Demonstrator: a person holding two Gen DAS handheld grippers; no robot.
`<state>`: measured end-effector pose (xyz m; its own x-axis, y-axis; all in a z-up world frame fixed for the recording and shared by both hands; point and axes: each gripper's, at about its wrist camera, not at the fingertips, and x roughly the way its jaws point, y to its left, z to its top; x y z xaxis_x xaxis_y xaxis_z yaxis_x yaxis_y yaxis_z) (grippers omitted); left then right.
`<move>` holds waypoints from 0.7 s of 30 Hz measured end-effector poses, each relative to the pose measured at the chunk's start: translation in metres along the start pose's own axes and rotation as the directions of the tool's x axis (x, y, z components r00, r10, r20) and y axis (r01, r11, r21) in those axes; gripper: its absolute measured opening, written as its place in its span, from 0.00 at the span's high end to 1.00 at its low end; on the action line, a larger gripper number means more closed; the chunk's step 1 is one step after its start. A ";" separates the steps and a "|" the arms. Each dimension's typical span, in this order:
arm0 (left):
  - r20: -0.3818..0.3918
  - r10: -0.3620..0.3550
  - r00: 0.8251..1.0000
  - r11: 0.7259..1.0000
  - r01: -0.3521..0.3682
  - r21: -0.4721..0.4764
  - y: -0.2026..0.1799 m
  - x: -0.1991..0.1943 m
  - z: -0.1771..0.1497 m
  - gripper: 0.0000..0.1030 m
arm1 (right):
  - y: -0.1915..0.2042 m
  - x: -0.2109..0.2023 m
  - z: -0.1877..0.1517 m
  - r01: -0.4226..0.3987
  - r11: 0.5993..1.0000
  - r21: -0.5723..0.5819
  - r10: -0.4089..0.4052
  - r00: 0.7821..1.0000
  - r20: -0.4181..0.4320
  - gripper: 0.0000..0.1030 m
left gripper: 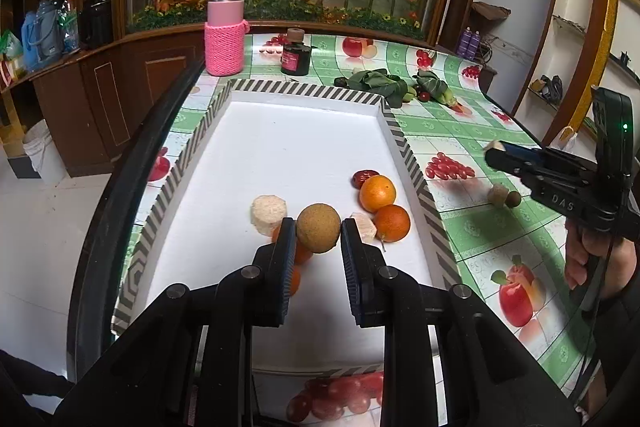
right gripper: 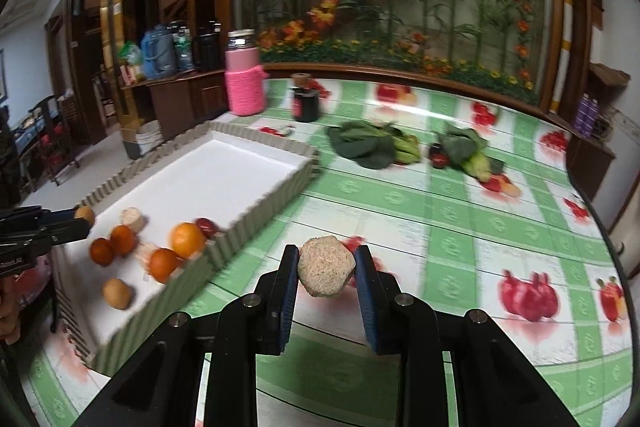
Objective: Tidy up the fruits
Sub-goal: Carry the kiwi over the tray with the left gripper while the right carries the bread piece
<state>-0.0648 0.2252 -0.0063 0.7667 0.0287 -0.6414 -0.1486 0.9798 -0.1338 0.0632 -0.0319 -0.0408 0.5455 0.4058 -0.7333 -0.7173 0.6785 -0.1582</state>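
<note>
My left gripper is shut on a round tan fruit and holds it over the white tray with the striped rim. In the tray lie two oranges, a red date, a pale cut chunk and more oranges half hidden under my fingers. My right gripper is shut on a pale fibrous chunk above the tablecloth, right of the tray. In the left wrist view the right gripper hovers over a small chunk and a brown fruit.
A pink sleeved bottle and a dark jar stand behind the tray. Leafy greens and a corn cob lie at the table's back. The table edge curves on the right.
</note>
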 end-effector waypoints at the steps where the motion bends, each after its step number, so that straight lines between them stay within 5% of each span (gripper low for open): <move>1: -0.001 0.006 1.000 1.000 -0.006 -0.002 0.001 0.001 -0.001 0.79 | 0.006 0.002 0.001 -0.011 1.000 -0.008 0.011 1.000 0.002 0.74; 21: -0.053 0.152 0.987 0.986 -0.155 -0.065 0.027 0.019 -0.011 0.79 | 0.116 0.055 0.012 -0.219 0.965 -0.144 0.214 0.976 -0.050 0.74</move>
<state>-0.0605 0.2497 -0.0302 0.7008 0.1663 -0.6937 -0.3060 0.9485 -0.0818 0.0158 0.0766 -0.0916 0.3570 0.5103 -0.7824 -0.8740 0.4780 -0.0871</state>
